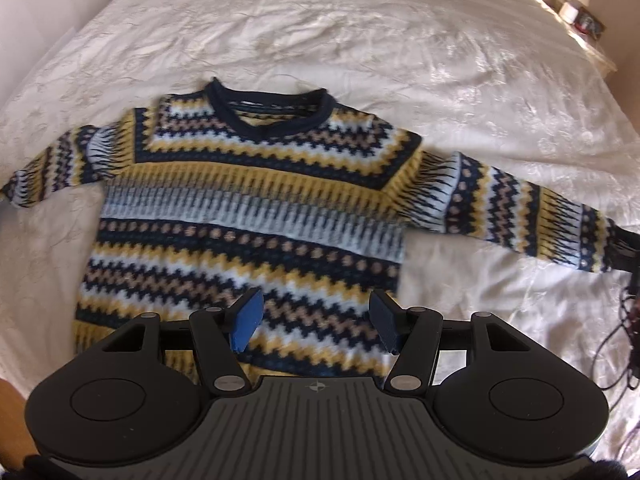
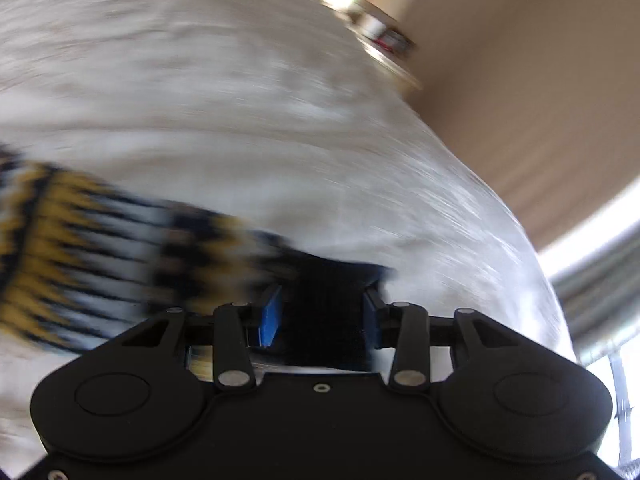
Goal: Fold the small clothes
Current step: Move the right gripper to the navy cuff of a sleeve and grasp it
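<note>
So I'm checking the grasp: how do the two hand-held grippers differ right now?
The left hand-held gripper hangs open over the sweater's hem, gripping nothing; the right hand-held gripper is shut on the dark cuff. Left view is sharp, right blurred. Both have blue pads.

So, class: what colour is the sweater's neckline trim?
Dark navy on the sweater's neckline trim, clearest in the left wrist view.

We are hovering over a patterned sweater (image 1: pixel 248 216).
Our left gripper (image 1: pixel 316 320) is hanging open above its hem on the white bedspread (image 1: pixel 360 32).
</note>
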Motion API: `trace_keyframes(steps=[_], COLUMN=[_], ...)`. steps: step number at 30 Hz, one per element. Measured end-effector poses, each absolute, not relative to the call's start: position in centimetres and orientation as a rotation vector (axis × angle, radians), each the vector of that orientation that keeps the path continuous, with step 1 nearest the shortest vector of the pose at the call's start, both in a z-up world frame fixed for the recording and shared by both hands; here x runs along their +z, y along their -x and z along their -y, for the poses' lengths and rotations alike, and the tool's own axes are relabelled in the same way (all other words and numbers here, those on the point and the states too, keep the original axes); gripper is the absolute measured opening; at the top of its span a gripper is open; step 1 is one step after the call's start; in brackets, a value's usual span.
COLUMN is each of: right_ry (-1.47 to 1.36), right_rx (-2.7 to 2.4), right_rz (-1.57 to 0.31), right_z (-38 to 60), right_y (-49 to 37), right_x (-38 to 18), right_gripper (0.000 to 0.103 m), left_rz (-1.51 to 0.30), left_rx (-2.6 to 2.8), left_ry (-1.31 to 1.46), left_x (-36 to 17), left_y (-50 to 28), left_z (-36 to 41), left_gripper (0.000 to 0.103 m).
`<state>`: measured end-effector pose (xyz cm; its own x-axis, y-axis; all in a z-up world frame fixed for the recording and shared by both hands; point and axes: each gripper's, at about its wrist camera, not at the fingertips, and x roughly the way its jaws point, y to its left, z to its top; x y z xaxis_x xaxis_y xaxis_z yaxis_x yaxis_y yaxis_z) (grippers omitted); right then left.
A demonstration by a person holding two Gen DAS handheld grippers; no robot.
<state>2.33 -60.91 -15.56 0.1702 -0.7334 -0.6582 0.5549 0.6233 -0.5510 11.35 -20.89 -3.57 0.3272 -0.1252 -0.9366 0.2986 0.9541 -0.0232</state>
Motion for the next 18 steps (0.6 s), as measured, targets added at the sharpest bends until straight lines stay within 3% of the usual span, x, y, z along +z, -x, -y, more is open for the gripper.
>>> trace_keyframes(steps=[6, 12, 18], right_ry=[-0.162, -0.319, -0.324], right_rx=[-0.92, -0.852, -0.849], right_rz=[-0.899, -0.877, -0.934], right_z=[65.4, 64.8, 64.7], right_y=[4.2, 5.2, 3.9], right_x=[-11.7, -12.8, -15.5], right_gripper=[0.063, 0.072, 0.072], left_rz=[-1.203, -1.157, -1.152], left_rx=[-0.328, -0.344, -0.338], left_ry=[-0.165, -0.193, -0.219], left_x=[-4.0, -3.8, -3.3], left_y=[-11.1, -10.9, -11.0], left_z=[22.8, 23.7, 23.9], left_gripper=[0.057, 0.057, 0.057])
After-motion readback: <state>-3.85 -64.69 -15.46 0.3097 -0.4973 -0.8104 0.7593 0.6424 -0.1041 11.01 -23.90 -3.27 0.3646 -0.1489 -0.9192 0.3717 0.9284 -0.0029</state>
